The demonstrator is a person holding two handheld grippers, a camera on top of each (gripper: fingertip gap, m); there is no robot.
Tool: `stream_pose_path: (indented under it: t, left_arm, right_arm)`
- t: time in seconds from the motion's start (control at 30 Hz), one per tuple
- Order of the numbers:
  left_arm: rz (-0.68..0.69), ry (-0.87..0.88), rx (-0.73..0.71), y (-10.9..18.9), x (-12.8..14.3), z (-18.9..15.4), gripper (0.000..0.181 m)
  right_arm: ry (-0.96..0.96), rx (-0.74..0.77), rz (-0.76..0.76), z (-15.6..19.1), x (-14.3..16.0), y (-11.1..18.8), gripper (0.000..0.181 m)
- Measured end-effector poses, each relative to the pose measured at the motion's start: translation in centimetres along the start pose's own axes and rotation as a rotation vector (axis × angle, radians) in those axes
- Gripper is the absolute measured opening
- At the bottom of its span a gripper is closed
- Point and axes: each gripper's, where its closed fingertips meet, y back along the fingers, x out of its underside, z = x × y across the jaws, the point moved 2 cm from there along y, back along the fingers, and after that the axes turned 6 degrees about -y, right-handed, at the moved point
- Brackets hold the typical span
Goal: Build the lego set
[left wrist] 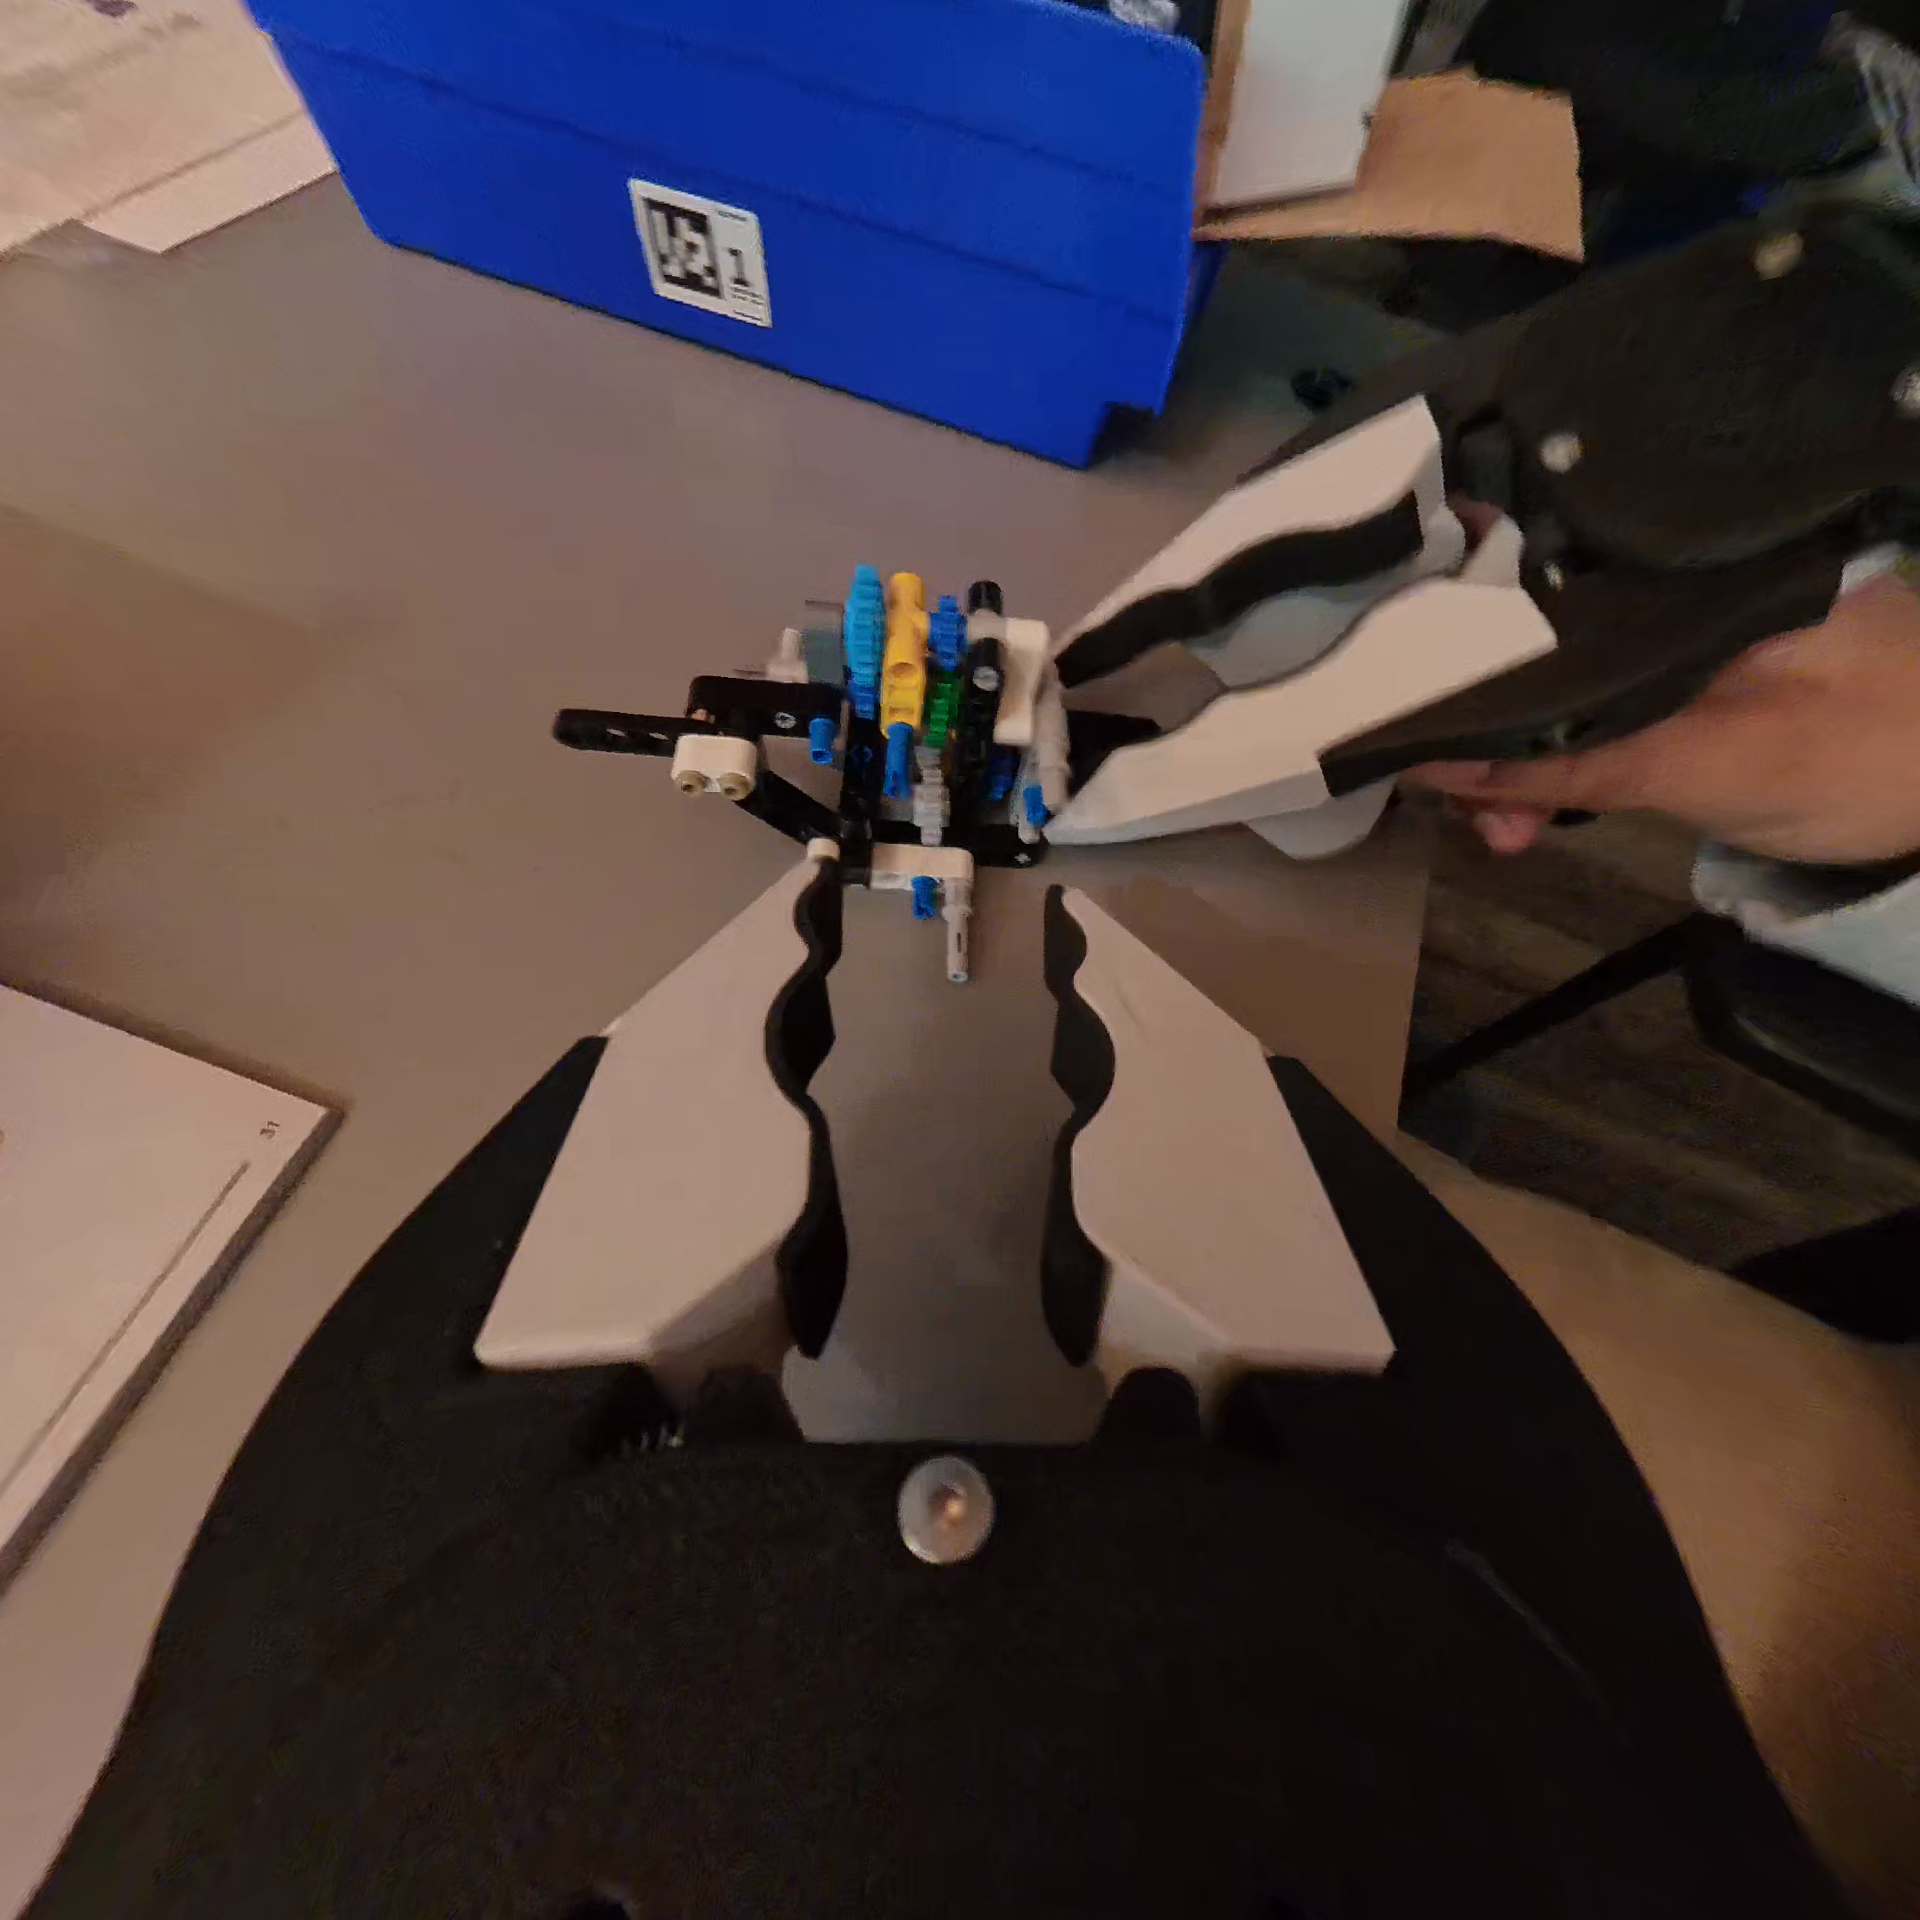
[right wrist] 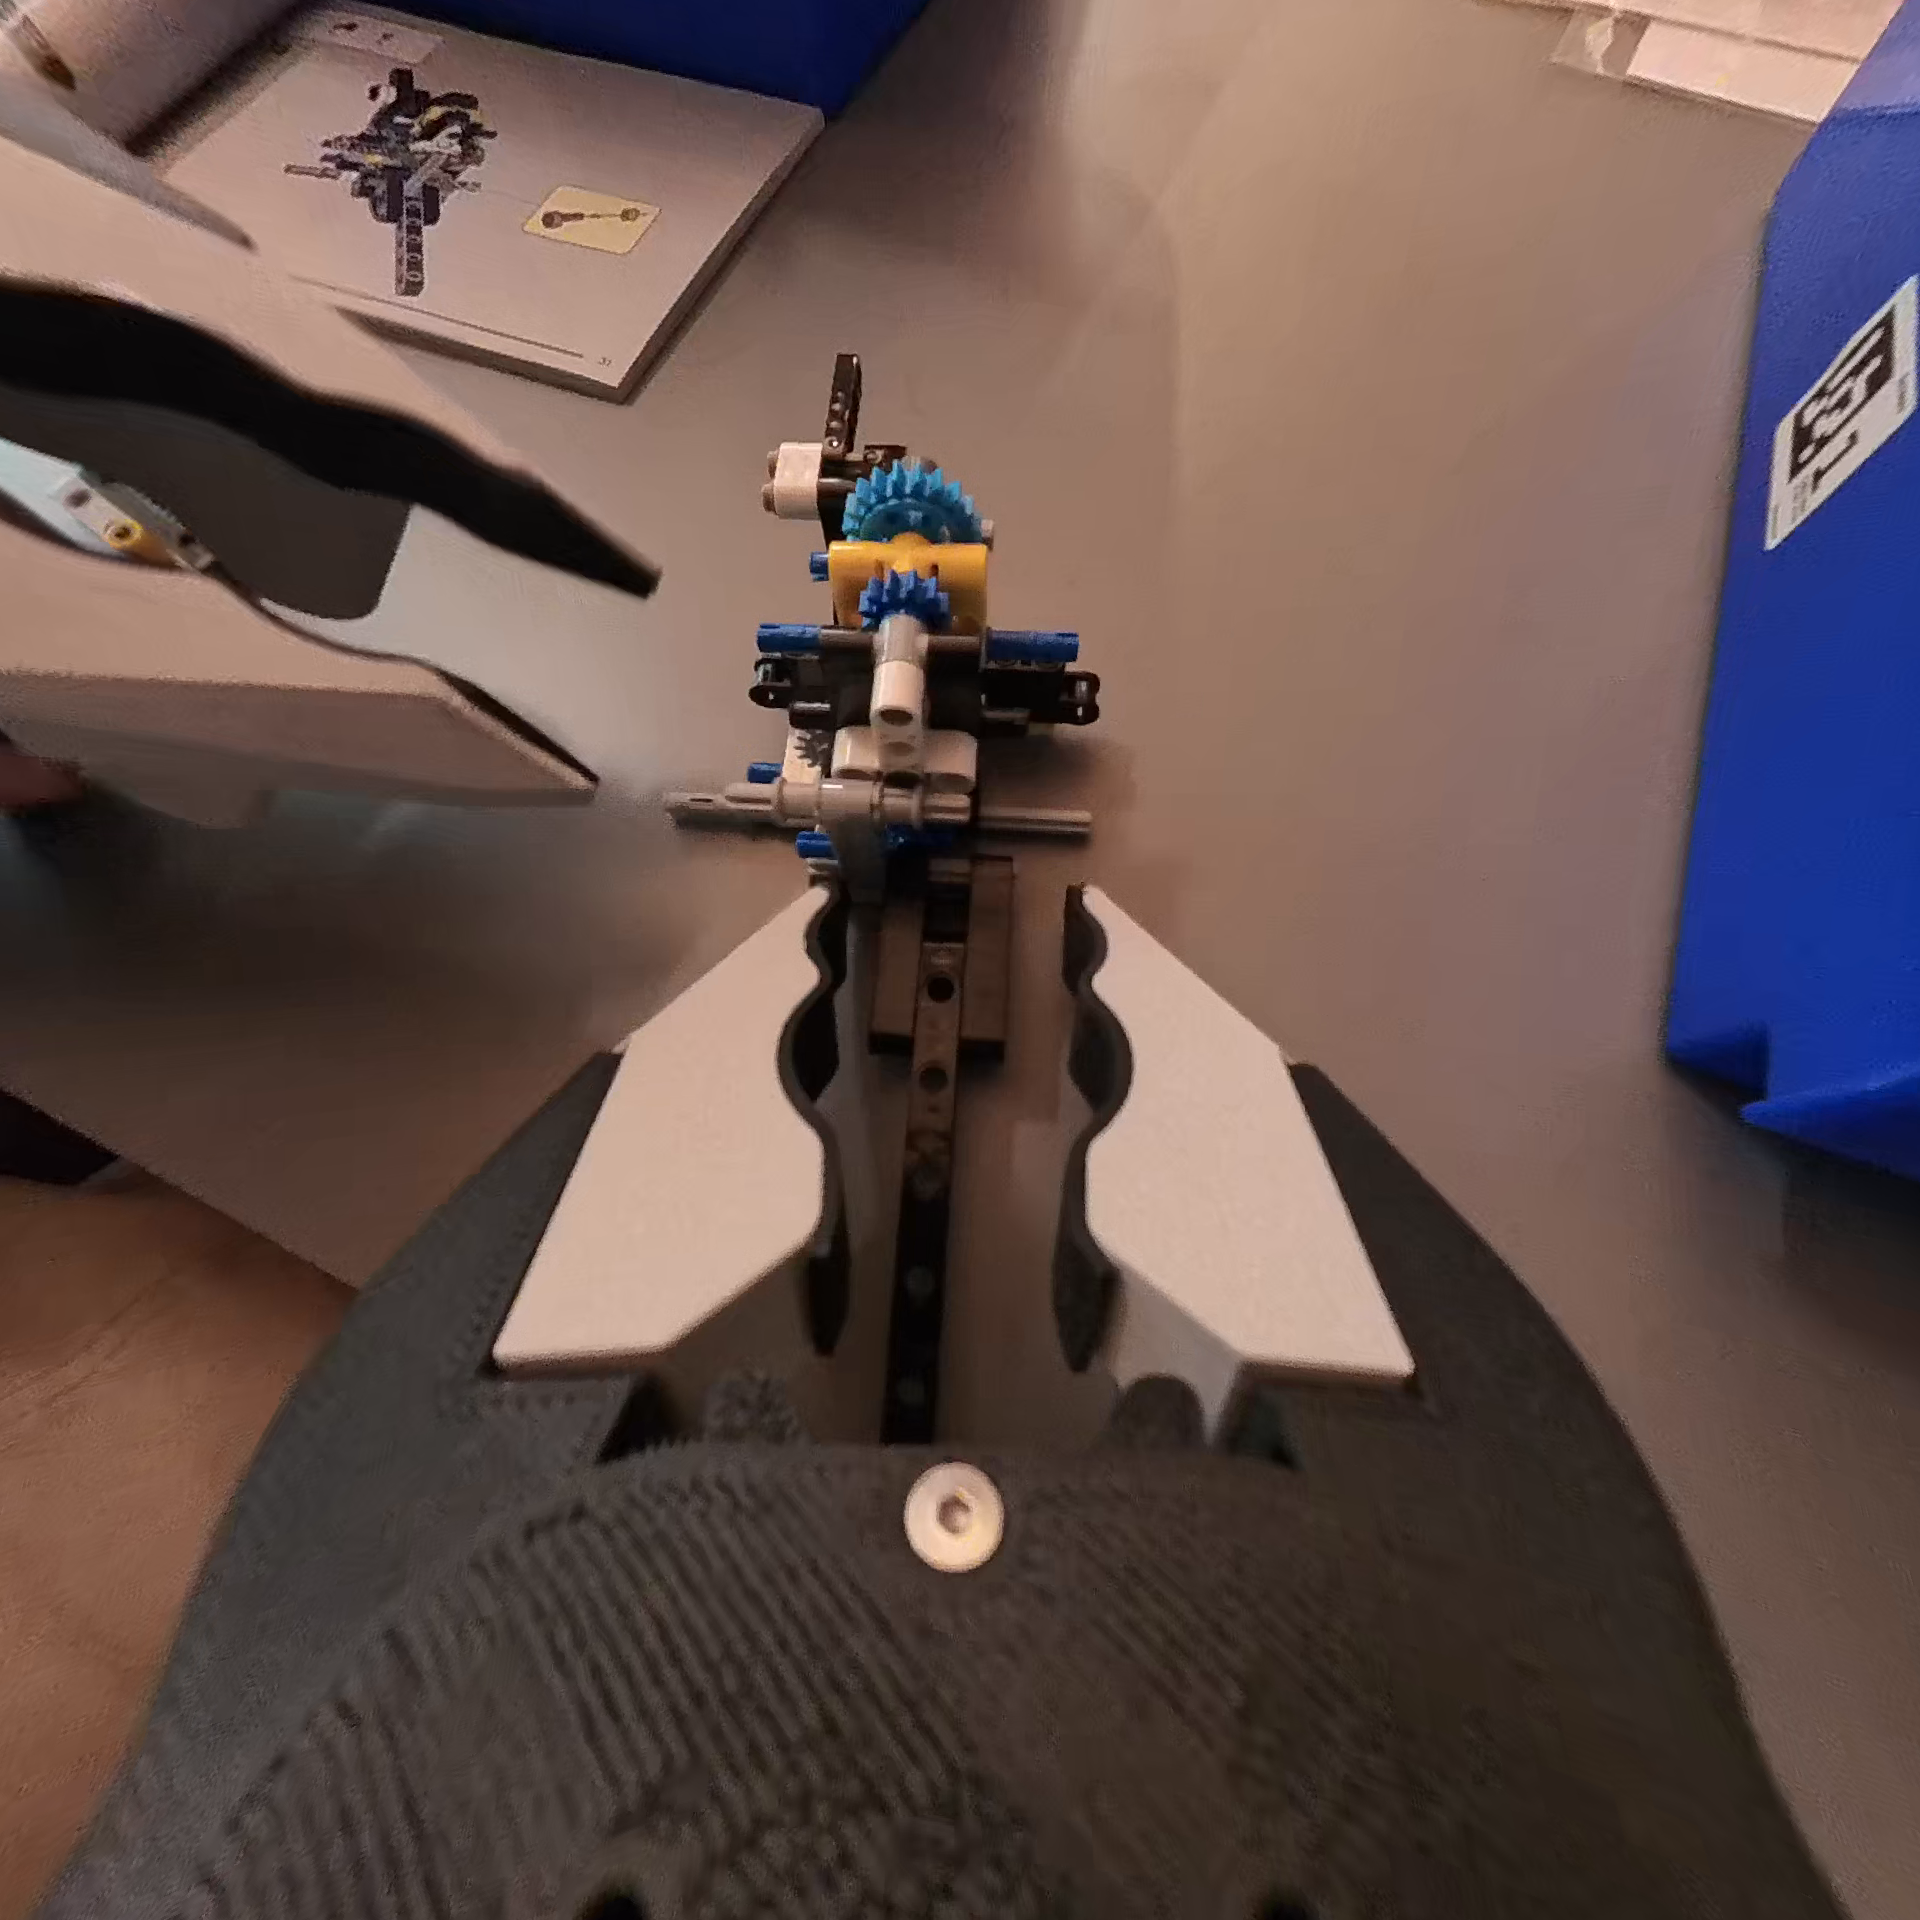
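The half-built lego model (left wrist: 904,727) is seen standing on the grey table (left wrist: 364,582), between the blue bin (left wrist: 831,156) and the open instruction book (right wrist: 499,208). The left gripper (left wrist: 940,899) is spread open, with a small grey pin of the model sitting in the gap and one fingertip (left wrist: 821,883) right at the model's edge. The right gripper (right wrist: 948,899) is spread open too, and a long black beam (right wrist: 930,1143) of the model is lying between its fingers, but it is not pinched. So the model is held by nothing. It could be knocked over if it is bumped by either gripper, because it is tall and thin. The small blue pins (left wrist: 821,732) and the gears (right wrist: 909,504) could be pushed out if the model is squeezed in the wrong spot. The black beam could be bent or snapped off if it is grabbed too hard
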Motion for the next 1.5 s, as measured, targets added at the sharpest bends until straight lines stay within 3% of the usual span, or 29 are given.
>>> stream_pose_path:
  t: [0.13,0.23,0.37,0.6,0.73,0.83,1.03,1.1,1.23,1.33,1.5]
  left_arm:
    - [-0.087,0.168,0.01,-0.1,-1.1,1.5,0.064]
    - [-0.093,0.046,-0.038,0.1,-1.9,1.9,0.089]
    - [-0.1,-0.176,0.062,0.2,-3.9,0.8,0.095]
    - [0.185,-0.634,0.351,-1.4,-4.3,1.8,0.094]
    - [0.341,-0.668,0.576,-3.7,-3.3,1.6,0.092]
    - [0.499,-0.676,0.691,-3.7,-1.4,1.3,0.092]
    - [0.682,-0.661,0.694,-0.2,1.8,0.9,0.09]
    - [0.706,-0.625,0.703,1.2,2.2,0.5,0.089]
    - [0.655,-0.537,0.628,2.2,1.7,0.9,0.08]
    - [0.5,-0.497,0.546,1.6,-0.1,1.6,0.08]
    - [0.373,-0.463,0.559,1.5,-1.8,0.4,0.082]
  right_arm:
    - [0.011,0.009,0.013,0.0,0.2,-0.2,0.041]
    - [0.016,0.011,0.013,0.0,0.3,-0.3,0.041]
    - [0.005,-0.001,0.01,0.1,0.4,-0.4,0.041]
    - [0.022,-0.02,0.014,0.3,0.4,-0.3,0.041]
    - [0.044,-0.024,0.022,0.6,0.7,-0.1,0.041]
    - [0.063,-0.013,0.02,0.6,0.8,0.1,0.041]
    - [0.06,-0.003,0.012,0.1,0.9,0.4,0.041]
    - [0.049,-0.036,0.017,0.4,1.0,0.3,0.05]
    - [0.06,-0.064,0.016,0.9,1.2,0.5,0.051]
    - [0.085,-0.111,-0.004,1.4,1.1,1.0,0.051]
    - [0.077,-0.146,-0.054,1.5,0.6,1.8,0.048]
